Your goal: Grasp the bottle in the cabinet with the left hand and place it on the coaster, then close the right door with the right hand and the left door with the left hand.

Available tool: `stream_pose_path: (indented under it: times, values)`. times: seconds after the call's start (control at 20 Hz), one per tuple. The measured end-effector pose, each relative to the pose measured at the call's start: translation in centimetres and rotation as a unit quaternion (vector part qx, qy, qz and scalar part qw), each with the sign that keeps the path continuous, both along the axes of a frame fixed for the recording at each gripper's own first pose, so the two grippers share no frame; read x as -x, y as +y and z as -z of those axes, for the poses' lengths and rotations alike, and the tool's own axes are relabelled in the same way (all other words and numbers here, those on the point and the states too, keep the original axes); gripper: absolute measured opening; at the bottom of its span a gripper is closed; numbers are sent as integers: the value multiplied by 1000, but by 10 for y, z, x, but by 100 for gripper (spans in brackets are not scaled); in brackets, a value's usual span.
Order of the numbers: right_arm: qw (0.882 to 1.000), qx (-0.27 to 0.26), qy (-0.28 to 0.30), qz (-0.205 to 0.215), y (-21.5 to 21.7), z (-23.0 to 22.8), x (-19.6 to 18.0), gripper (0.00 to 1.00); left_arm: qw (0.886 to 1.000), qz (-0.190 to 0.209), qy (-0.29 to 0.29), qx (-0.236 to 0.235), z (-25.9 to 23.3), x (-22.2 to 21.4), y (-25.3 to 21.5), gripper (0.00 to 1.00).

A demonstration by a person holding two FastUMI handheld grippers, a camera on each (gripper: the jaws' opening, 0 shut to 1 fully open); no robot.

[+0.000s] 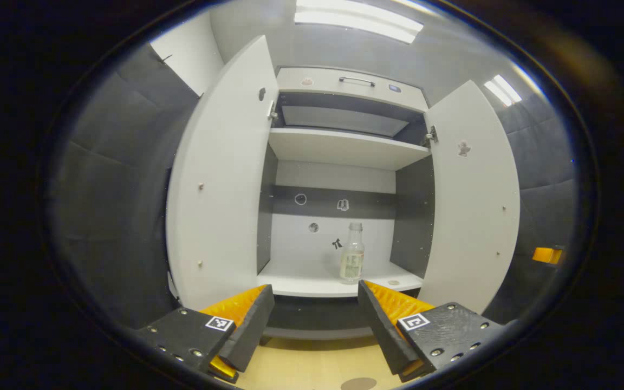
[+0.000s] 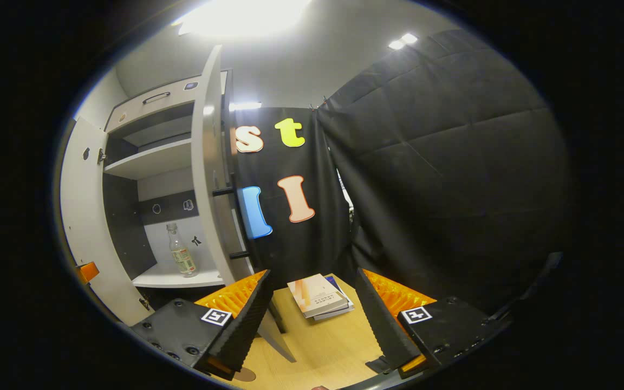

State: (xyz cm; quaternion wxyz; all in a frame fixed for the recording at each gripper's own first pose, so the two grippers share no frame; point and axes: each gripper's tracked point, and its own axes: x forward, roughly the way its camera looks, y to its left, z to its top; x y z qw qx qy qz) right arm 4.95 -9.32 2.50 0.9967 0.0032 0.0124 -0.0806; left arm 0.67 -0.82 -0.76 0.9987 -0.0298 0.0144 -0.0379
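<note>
A clear bottle (image 1: 352,260) with a pale label stands upright on the bottom shelf of the white cabinet (image 1: 344,146), right of centre. Both doors hang wide open: the left door (image 1: 220,179) and the right door (image 1: 472,200). My left gripper (image 1: 316,309) is open in front of the cabinet, short of the bottle, nothing between its fingers. A round brown coaster (image 1: 359,383) lies on the wooden table below it. In the right gripper view, my right gripper (image 2: 312,298) is open over the table, beside the right door (image 2: 212,184); the bottle (image 2: 181,256) shows inside.
A small stack of books (image 2: 320,296) lies on the wooden table (image 2: 339,346) ahead of the right gripper. Black padded cloth walls (image 2: 442,162) close in the booth. The right door carries a dark bar handle (image 2: 231,222) on its outer face. An upper shelf (image 1: 344,147) sits bare.
</note>
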Motion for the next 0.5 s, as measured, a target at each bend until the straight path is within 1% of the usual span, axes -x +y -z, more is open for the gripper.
stream_pose_path:
  times: [0.1, 0.15, 0.3, 0.35, 0.4, 0.5]
  values:
    - [1000, 0, -5, 10, -12, -4, -11, 98, 1000, 1, -5, -7, -1, -2, -2, 94]
    - [1000, -1, -8, 14, -18, -5, -16, 98, 1000, 3, -8, -8, 0, -2, -3, 99]
    - [999, 0, -17, 31, -38, -9, -30, 98, 1000, 13, -5, -6, 1, -2, -4, 99]
    - [999, -1, -20, 38, -44, -9, -35, 98, 1000, 16, -2, -9, 2, -2, -5, 94]
    - [999, -5, -22, 46, -52, -9, -39, 98, 1000, 18, -3, -14, 1, -1, -5, 99]
    - [998, -11, -23, 63, -68, -7, -42, 98, 999, 22, -2, -23, 1, -1, -6, 99]
